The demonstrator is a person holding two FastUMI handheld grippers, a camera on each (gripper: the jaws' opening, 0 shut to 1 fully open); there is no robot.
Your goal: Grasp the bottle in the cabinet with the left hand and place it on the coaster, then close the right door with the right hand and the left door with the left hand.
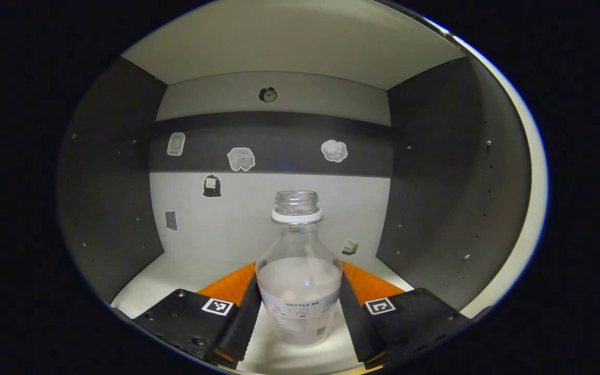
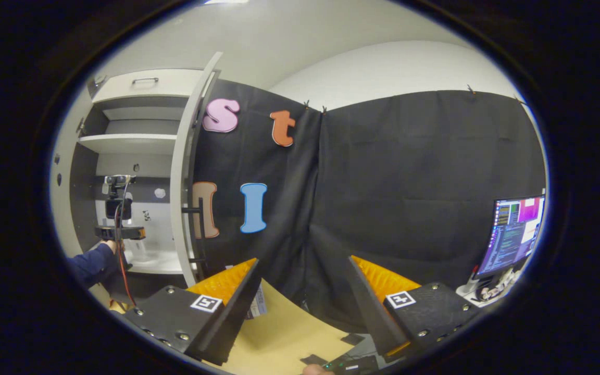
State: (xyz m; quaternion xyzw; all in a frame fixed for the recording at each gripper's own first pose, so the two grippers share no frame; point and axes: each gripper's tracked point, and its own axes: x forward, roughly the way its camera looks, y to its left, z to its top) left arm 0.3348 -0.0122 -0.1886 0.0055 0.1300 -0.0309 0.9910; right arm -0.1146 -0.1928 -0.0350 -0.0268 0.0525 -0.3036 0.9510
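Bottle stands upright on the cabinet's white floor, between the fingers of the left gripper. In the left gripper view the two fingers flank its lower body, level with the label, and look to be touching or all but touching the sides; whether they press cannot be told. It has no cap: the threaded mouth is open above a white collar ring. The wall is clear and thin-looking, and the body looks cloudy or partly filled, though which is hard to say.

It is probably light plastic, smooth and a little slick, and likely to dent if squeezed hard. With no cap it must stay upright if anything is inside. The best hold is on the wide labelled belly, where the fingers already sit; the narrow neck would let it swing.

Behind the bottle are the cabinet's back wall with small stickers, a dark band and an upper panel, with dark side walls left and right.

In the right gripper view the right gripper is wide open and empty over a tan table, well apart from the cabinet. Far left, the right door stands open edge-on, and a sleeved hand holds the left gripper inside. A monitor sits far right.
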